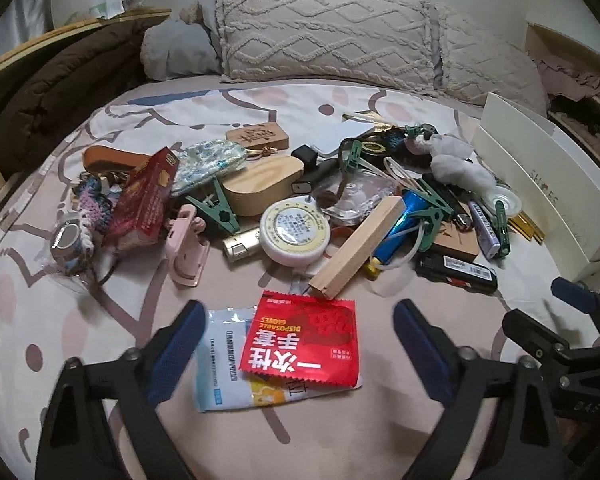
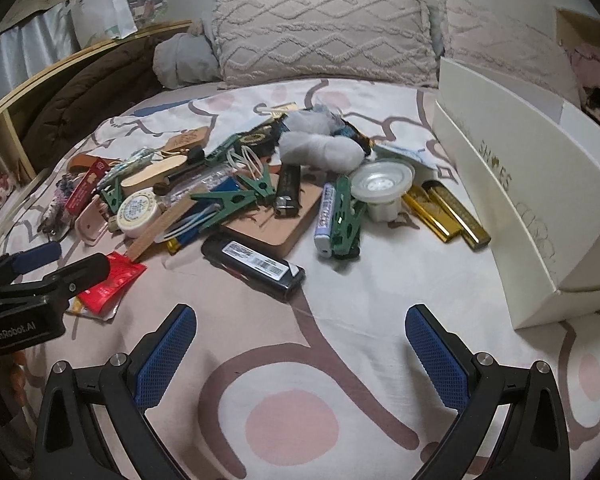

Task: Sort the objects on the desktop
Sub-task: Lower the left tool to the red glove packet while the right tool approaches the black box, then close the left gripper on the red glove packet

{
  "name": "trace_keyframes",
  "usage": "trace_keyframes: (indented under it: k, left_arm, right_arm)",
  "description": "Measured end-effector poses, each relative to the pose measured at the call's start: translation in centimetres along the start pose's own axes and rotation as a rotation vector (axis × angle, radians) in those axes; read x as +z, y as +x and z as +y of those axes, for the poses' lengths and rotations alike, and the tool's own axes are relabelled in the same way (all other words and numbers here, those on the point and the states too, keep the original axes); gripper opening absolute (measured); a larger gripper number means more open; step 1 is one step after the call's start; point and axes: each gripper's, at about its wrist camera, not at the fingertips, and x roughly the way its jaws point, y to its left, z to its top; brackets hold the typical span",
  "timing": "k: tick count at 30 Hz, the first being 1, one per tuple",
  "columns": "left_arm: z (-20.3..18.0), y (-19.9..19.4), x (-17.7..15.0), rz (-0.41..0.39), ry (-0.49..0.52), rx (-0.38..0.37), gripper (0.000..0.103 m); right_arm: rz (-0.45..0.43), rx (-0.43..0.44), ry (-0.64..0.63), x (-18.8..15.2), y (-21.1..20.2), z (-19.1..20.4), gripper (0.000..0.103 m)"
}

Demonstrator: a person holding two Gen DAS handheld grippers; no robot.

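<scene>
The left gripper [image 1: 296, 340] hung over the bed with the pink and white patterned sheet [image 2: 292, 412], its blue-padded fingers [image 1: 180, 344] standing wide apart. Between them, flat on the sheet, lay a red foil packet of disposable gloves [image 1: 300, 340], which partly covered a white and pale blue sachet [image 1: 222, 360]; the pads touched neither of them.

The right gripper [image 2: 300, 356] was also spread open, with only bare sheet between its fingers.

Behind both grippers the things to sort were heaped in the middle of the bed: a round white tape measure [image 1: 294, 228], a plain wooden block [image 1: 356, 244], a shiny blue tube [image 1: 396, 224], a pink plastic clip [image 1: 186, 240], a red cardboard carton [image 1: 146, 200] and green clothes pegs [image 2: 224, 202]. A black lighter with a barcode label [image 2: 256, 266] lay just in front of the heap, near the right gripper, and two gold bars [image 2: 446, 212] lay close to the white shoe box [image 2: 532, 216] at the right side. Beige knitted pillows [image 1: 324, 36] stood at the head of the bed
</scene>
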Motion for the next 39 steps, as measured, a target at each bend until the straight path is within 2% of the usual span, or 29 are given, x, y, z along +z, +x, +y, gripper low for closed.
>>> trace_keyframes:
  k: [3, 7, 19, 25, 27, 28, 29, 30, 32, 33, 35, 39]
  left_arm:
    - [0.0, 0.6, 0.0, 0.013, -0.004, -0.038, 0.079]
    - [-0.2, 1.4, -0.4, 0.046, 0.004, -0.063, 0.062]
    - [-0.8, 1.5, -0.8, 0.05, 0.054, -0.061, 0.041]
    - [-0.7, 1.3, -1.1, 0.049, 0.063, -0.059, 0.041]
    - [-0.7, 1.4, -1.1, 0.054, 0.059, -0.05, 0.045]
    - [-0.6, 1.4, -1.0, 0.058, 0.058, -0.033, 0.055]
    - [-0.5, 1.5, -1.0, 0.062, 0.053, -0.014, 0.07]
    - [-0.4, 1.5, -1.1, 0.065, 0.048, -0.002, 0.075]
    - [0.1, 1.6, -1.1, 0.07, 0.032, 0.003, 0.078]
    - [0.2, 1.6, -1.1, 0.073, 0.025, -0.002, 0.078]
    - [0.3, 1.6, -1.0, 0.072, 0.02, -0.006, 0.078]
    - [0.0, 1.5, -1.1, 0.07, 0.03, -0.015, 0.078]
  right_arm:
    - [0.007, 0.016, 0.007, 0.0, 0.3, -0.2, 0.103]
    - [0.014, 0.044, 0.008, 0.0, 0.6, -0.2, 0.103]
    - [-0.037, 0.094, -0.018, 0.2, 0.1, 0.3, 0.103]
    - [-0.047, 0.12, -0.053, 0.7, 0.2, 1.0, 0.103]
    - [-0.051, 0.123, -0.076, 0.8, 0.4, 1.5, 0.103]
    - [-0.052, 0.124, -0.087, 0.9, 0.5, 1.6, 0.103]
    - [-0.054, 0.131, -0.1, 1.0, 0.6, 1.9, 0.103]
    - [-0.051, 0.143, -0.115, 1.0, 0.8, 2.0, 0.103]
    - [-0.041, 0.146, -0.131, 1.1, 1.3, 2.3, 0.102]
    - [-0.04, 0.148, -0.134, 1.1, 1.4, 2.3, 0.099]
    - [-0.025, 0.163, -0.13, 1.2, 1.9, 2.2, 0.08]
    - [0.005, 0.157, -0.082, 1.4, 3.0, 1.4, 0.067]
